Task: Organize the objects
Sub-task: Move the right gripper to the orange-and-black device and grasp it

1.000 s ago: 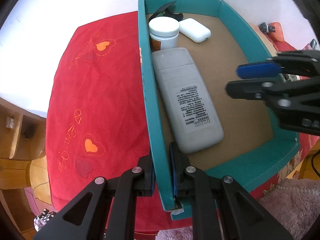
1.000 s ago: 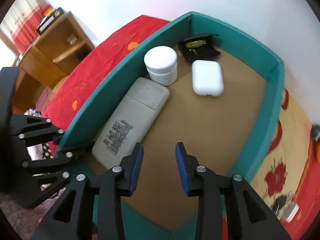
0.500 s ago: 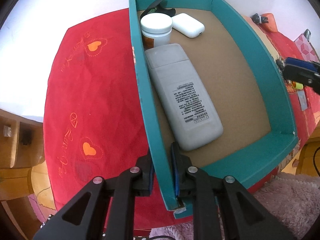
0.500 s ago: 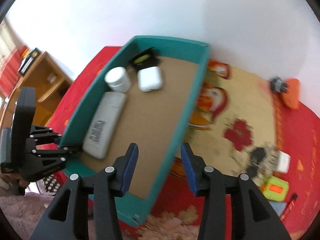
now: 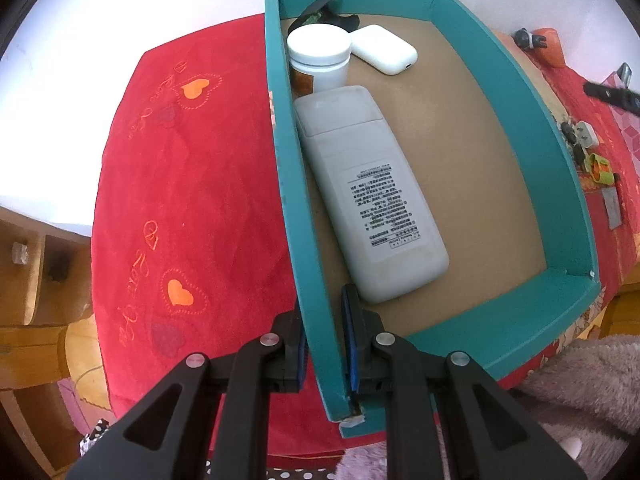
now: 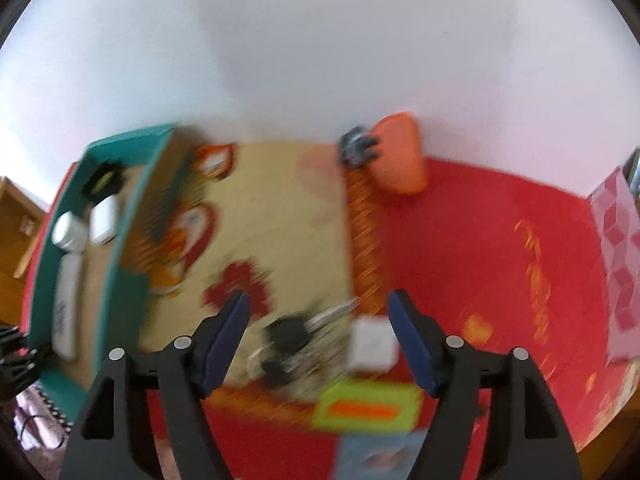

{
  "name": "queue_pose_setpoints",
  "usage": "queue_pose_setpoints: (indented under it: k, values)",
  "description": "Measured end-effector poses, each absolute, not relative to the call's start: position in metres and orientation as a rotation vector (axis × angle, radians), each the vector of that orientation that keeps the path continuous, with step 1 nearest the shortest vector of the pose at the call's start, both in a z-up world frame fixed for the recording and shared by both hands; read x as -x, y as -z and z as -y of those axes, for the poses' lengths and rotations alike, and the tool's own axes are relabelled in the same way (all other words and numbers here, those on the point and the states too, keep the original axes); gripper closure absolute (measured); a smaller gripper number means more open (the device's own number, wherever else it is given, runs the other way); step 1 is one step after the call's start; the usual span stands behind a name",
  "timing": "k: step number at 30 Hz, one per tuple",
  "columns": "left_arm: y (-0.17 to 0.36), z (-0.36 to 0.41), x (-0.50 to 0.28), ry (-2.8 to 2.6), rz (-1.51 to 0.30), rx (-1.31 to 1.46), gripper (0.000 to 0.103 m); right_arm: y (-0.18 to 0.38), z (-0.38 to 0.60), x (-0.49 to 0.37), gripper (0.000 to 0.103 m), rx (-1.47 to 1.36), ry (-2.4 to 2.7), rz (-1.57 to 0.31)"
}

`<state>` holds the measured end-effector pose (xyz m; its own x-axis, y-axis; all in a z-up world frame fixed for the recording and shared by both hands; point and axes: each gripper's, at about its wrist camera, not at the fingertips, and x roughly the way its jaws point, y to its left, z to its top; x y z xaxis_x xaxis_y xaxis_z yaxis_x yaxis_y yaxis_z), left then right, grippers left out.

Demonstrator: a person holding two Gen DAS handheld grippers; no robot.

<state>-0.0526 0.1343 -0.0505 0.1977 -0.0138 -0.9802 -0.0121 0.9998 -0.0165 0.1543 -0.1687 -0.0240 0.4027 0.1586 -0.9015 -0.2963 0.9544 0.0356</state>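
A teal box (image 5: 532, 112) lies on the red cloth, and my left gripper (image 5: 322, 320) is shut on its left wall near the front corner. Inside lie a grey-white remote (image 5: 372, 196), a white jar (image 5: 319, 46), a white earbud case (image 5: 384, 54) and a black item (image 5: 324, 6). In the blurred right wrist view, the box (image 6: 120, 300) is at far left. My right gripper (image 6: 319, 308) hovers over a bunch of keys (image 6: 296, 336) and a white plug (image 6: 372, 346). Its jaws are opening and nothing is pressed between them. A lime-green item (image 6: 366, 404) lies just in front.
An orange carrot-shaped toy (image 6: 400, 160) with a dark clip lies by the white wall. A pink checkered object (image 6: 620, 260) is at the far right. A wooden shelf (image 5: 36, 264) stands left of the red heart cloth (image 5: 180, 200), and a fluffy rug (image 5: 580, 380) is at lower right.
My right gripper has left the box and swung right over the keys and plug, its jaws spreading wider. The left gripper keeps its hold on the box wall.
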Motion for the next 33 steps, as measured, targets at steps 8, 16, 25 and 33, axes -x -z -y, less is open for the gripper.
queue_pose_setpoints:
  k: [8, 16, 25, 33]
  values:
    - [0.052, -0.126, 0.047, -0.036, -1.391, 0.003, 0.09, 0.037, 0.198, -0.24, 0.027, 0.188, -0.309, -1.086]
    - [0.052, -0.12, 0.044, -0.042, -1.395, -0.004, 0.09, 0.056, 0.204, -0.276, 0.027, 0.187, -0.37, -1.092]
    - [0.053, -0.122, 0.046, -0.043, -1.391, -0.002, 0.09, 0.07, 0.201, -0.289, 0.027, 0.14, -0.432, -1.12]
    - [0.053, -0.124, 0.048, -0.04, -1.385, 0.002, 0.09, 0.074, 0.212, -0.293, 0.033, 0.046, -0.431, -1.143]
